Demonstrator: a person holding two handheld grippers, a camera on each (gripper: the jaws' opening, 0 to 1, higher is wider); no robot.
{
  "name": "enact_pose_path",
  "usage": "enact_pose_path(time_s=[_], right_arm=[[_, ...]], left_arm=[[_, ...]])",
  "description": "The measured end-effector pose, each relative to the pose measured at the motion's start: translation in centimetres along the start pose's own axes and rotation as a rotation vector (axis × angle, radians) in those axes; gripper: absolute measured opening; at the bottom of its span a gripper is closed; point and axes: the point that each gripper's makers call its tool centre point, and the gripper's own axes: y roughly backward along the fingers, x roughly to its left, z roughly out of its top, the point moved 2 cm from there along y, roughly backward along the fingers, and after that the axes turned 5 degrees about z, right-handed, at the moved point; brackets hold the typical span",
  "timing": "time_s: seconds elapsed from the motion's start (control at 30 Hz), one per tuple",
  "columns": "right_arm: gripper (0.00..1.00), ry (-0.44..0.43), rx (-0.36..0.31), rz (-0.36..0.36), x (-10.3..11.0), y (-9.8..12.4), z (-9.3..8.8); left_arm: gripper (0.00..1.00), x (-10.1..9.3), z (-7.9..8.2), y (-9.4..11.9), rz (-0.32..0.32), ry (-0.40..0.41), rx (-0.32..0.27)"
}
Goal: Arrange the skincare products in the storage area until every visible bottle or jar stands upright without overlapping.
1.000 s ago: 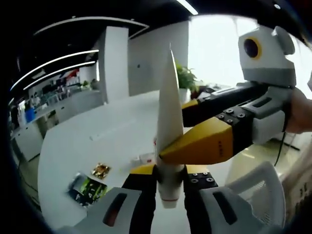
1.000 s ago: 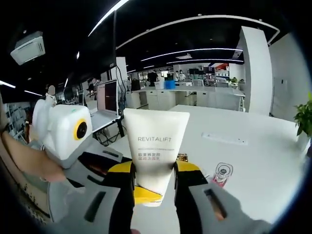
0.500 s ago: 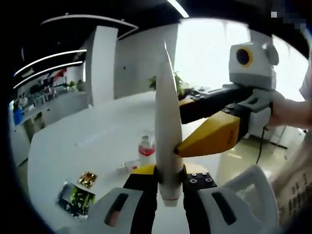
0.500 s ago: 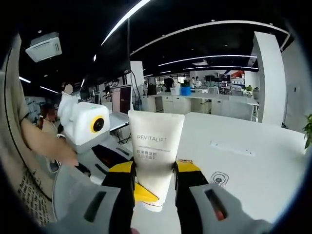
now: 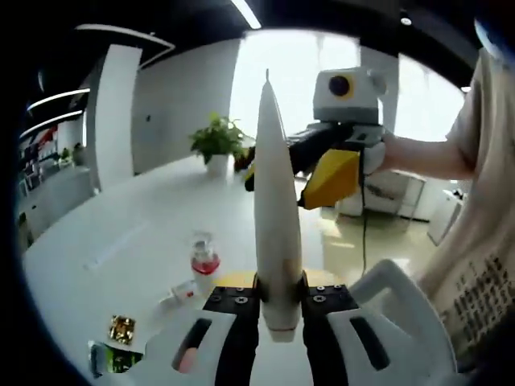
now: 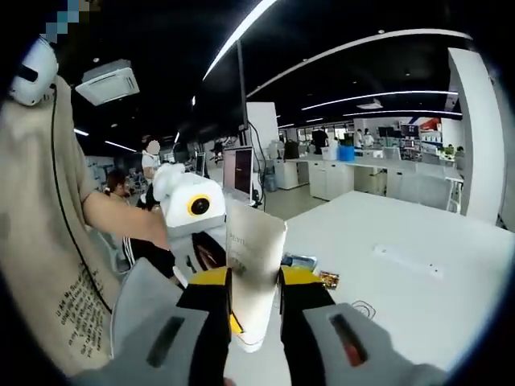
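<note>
Tube: a white, smooth plastic squeeze tube [image 5: 277,241] is standing upright in the left gripper view, seen edge-on, tapering from a rounded base to a thin flat crimp at the top. In the right gripper view the same tube [image 6: 251,277] is showing its broad flat face with faint grey print, too small to read.
Left gripper: the left gripper [image 5: 278,301] is clamping the tube's lower end between black jaws with yellow pads; white moulded housings are flaring out on both sides. In the right gripper view it [image 6: 193,241] is appearing beside the tube, held by a hand [image 6: 153,235].
Right gripper: the right gripper [image 6: 253,301] is closing its black-and-yellow jaws on the tube's lower part. In the left gripper view a gripper [image 5: 318,165] with yellow wedge-shaped jaws is sitting apart from the tube, so the grip cannot be confirmed from that view.
Table: a wide white table [image 5: 121,241] with a smooth matte top is lying below both grippers.
Bottle: a small clear bottle [image 5: 204,256] with pink liquid is standing upright on the table.
Small items: a white item with a red band [image 5: 183,293] is lying flat near the bottle; a shiny gold packet [image 5: 121,328] is lying further along.
Plant: a leafy green plant [image 5: 216,143] in a white pot is standing at the far edge.
Person: a beige printed shirt [image 6: 56,273] is showing at the side.
</note>
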Motion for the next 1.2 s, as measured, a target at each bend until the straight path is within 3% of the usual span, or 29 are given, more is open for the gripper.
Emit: enact_pose_path(time_s=[0.23, 0.4, 0.67, 0.9, 1.07, 1.2], right_arm=[[0.15, -0.010, -0.005, 0.068, 0.3, -0.1, -0.2], [0.11, 0.047, 0.056, 0.161, 1.2, -0.8, -0.9], [0.10, 0.015, 0.082, 0.165, 0.2, -1.6, -3.1], [0.10, -0.053, 0.147, 0.162, -0.5, -2.3, -6.6], [0.11, -0.081, 0.140, 0.160, -0.7, -2.8, -7.3], [0.11, -0.092, 0.170, 0.148, -1.1, -3.0, -8.6]], left_arm=[[0.16, -0.5, -0.2, 0.0, -0.060, -0.052, 0.026], [0.16, -0.7, -1.3, -0.3, -0.104, -0.127, 0.069], [0.16, 0.5, -3.5, -1.3, -0.087, -0.117, 0.100], [0.16, 0.8, -6.8, -2.9, -0.070, -0.077, 0.153], [0.17, 0.8, -7.4, -3.9, -0.065, -0.051, 0.140], [0.17, 1.3, -8.5, -4.7, -0.048, -0.087, 0.192]])
